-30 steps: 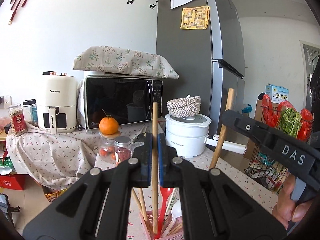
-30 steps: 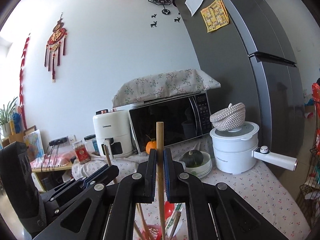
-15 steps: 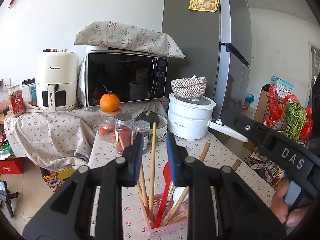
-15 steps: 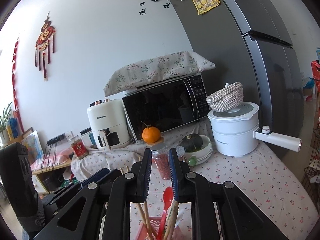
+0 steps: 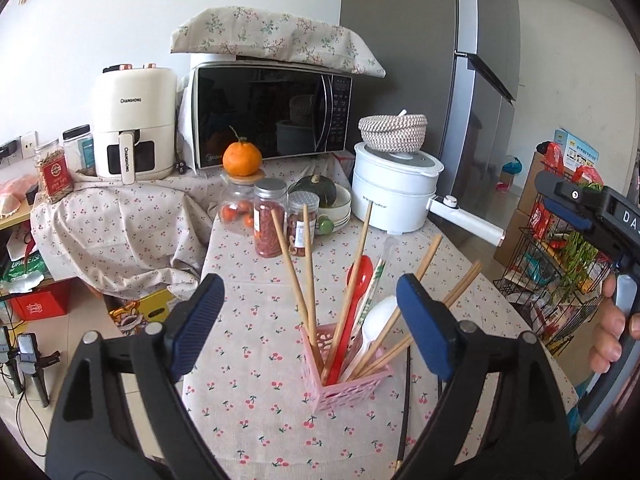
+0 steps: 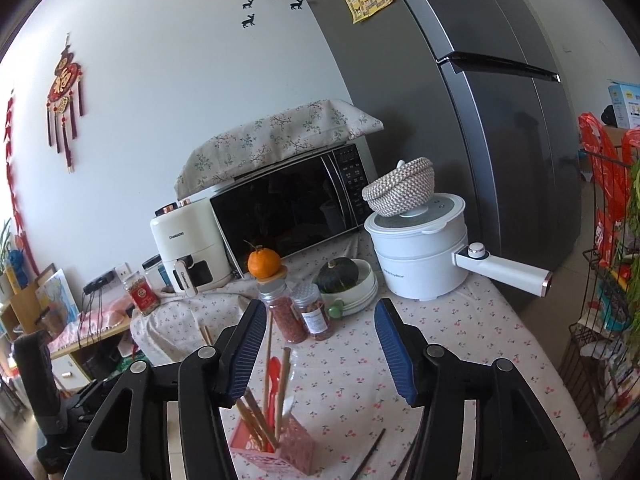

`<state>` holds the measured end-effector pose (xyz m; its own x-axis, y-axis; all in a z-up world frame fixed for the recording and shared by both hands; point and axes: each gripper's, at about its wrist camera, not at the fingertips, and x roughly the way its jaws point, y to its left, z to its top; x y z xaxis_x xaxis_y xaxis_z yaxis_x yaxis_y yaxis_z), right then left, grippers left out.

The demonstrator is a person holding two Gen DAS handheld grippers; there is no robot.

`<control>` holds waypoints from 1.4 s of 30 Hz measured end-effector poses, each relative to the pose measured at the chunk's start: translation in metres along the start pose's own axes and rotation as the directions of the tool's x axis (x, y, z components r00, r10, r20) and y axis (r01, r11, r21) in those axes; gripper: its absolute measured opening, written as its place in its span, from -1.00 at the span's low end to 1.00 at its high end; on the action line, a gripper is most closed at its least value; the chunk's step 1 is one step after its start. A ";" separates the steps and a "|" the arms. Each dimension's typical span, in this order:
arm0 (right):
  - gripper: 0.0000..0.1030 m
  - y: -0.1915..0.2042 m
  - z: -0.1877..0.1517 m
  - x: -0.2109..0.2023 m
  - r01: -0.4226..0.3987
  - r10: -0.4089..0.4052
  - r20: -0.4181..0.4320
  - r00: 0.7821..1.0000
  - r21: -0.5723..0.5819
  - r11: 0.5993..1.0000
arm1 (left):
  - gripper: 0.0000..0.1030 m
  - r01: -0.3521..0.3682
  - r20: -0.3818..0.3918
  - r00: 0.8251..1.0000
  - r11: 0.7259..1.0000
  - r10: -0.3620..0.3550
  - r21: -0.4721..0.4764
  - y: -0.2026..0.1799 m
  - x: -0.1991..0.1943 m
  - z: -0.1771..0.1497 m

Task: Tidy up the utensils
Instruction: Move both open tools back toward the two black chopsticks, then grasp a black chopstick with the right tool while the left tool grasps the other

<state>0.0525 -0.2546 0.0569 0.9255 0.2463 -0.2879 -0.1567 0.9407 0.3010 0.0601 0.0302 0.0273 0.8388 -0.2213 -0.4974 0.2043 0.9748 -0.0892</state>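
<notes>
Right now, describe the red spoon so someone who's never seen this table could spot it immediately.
Find the cherry-print tablecloth in front of the microwave; near its front edge stands a small pink lattice holder. The red spoon leans in it, the only red utensil among wooden chopsticks and a white spoon.

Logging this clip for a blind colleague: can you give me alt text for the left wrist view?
The open left gripper hovers empty over a pink utensil holder on a cherry-print tablecloth; wooden chopsticks, a red spoon and a white spoon stand in it. Behind are jars, a microwave and a white pot.
</notes>
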 end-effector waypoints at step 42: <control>-0.64 -0.067 -0.158 0.151 0.218 -0.331 -0.731 0.596 -0.250 0.943 | 0.85 0.077 -0.538 0.843 0.986 0.015 0.149 -0.047 0.057 -0.109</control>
<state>0.1481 -0.2435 -0.1501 0.3512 0.0059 -0.9363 -0.0327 0.9994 -0.0059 0.0436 -0.0254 -0.0911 0.4380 -0.1574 -0.8851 0.3414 0.9399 0.0018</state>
